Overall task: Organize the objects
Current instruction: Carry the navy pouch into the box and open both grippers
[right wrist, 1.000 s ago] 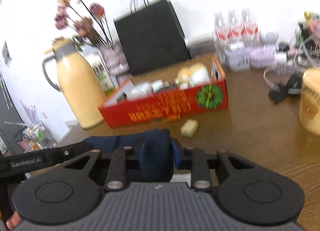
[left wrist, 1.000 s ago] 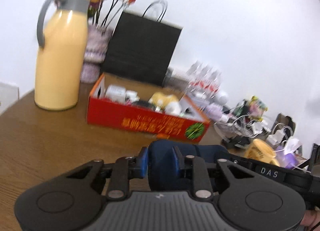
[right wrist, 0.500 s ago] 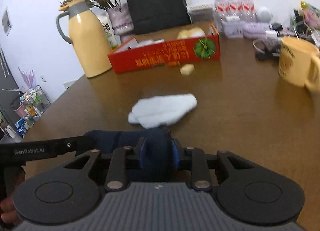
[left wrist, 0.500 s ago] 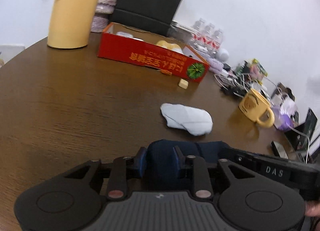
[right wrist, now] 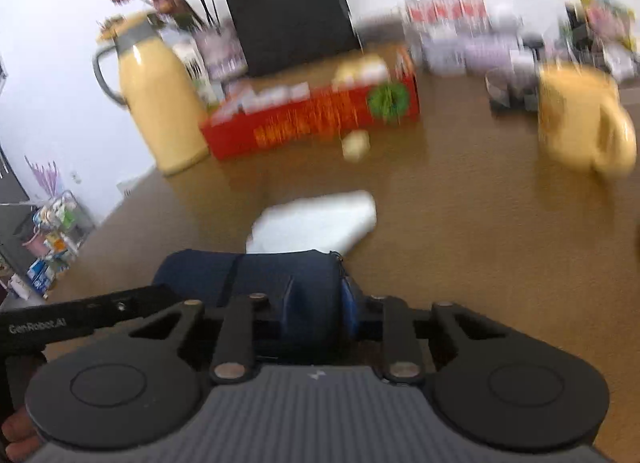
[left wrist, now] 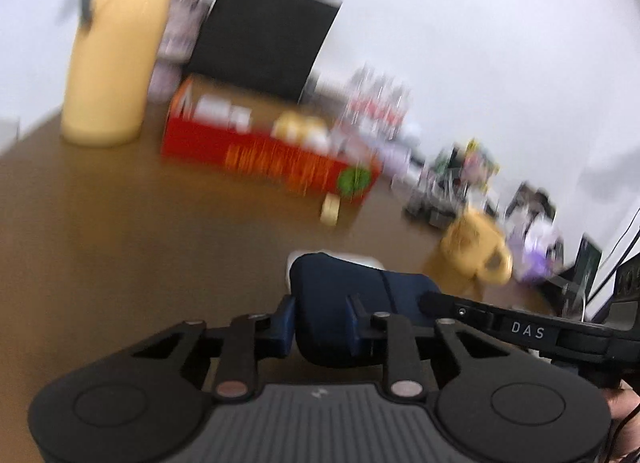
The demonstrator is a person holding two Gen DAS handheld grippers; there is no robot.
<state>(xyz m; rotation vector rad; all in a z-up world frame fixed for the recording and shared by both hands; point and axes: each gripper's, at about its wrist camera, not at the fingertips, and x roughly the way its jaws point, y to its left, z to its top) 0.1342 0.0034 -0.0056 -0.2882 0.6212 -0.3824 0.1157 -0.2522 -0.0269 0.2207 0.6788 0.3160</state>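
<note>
Both grippers, left (left wrist: 320, 329) and right (right wrist: 316, 319), have their jaws clenched on one navy pouch (right wrist: 260, 279) over the brown desk (right wrist: 460, 231). Bare desk lies ahead up to a white cloth (right wrist: 316, 221), with the red box (right wrist: 312, 123) beyond by the wall.

The right tool (right wrist: 316, 311) is clamped on one end of a dark blue pouch (right wrist: 256, 275), which stretches off to its left, where the other tool's arm (right wrist: 80, 319) reaches in. Just beyond the pouch a white cloth (right wrist: 316, 221) lies on the brown desk (right wrist: 480, 263). Farther ahead sits a red box (right wrist: 312, 119) with a small pale block (right wrist: 355, 143) in front of it. A yellow jug (right wrist: 160, 103) stands ahead to the left, a yellow mug (right wrist: 580, 123) ahead to the right, a black bag (right wrist: 292, 11) behind the box. The view is motion-blurred.
</note>
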